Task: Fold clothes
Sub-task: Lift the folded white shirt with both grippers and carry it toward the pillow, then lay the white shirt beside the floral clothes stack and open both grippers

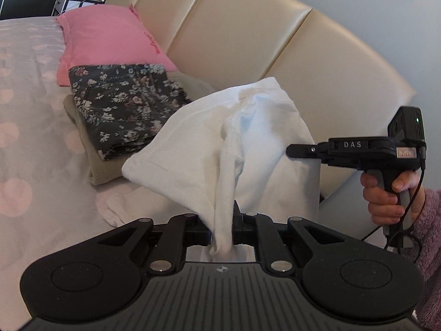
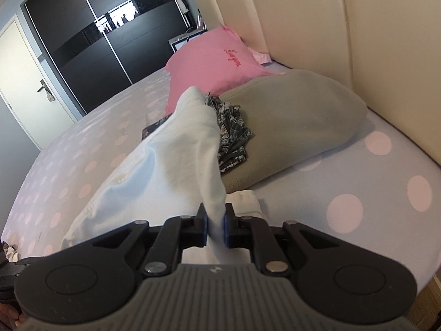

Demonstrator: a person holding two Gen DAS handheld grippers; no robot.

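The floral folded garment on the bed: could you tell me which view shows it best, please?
The left wrist view: the floral garment lies flat with its top fully visible. In the right wrist view, the white garment hides most of it, leaving one crumpled edge.

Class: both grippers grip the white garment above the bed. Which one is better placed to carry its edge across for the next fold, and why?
Probably the right gripper: it holds the white garment by an outer edge, while the left gripper pinches a bunched middle fold.
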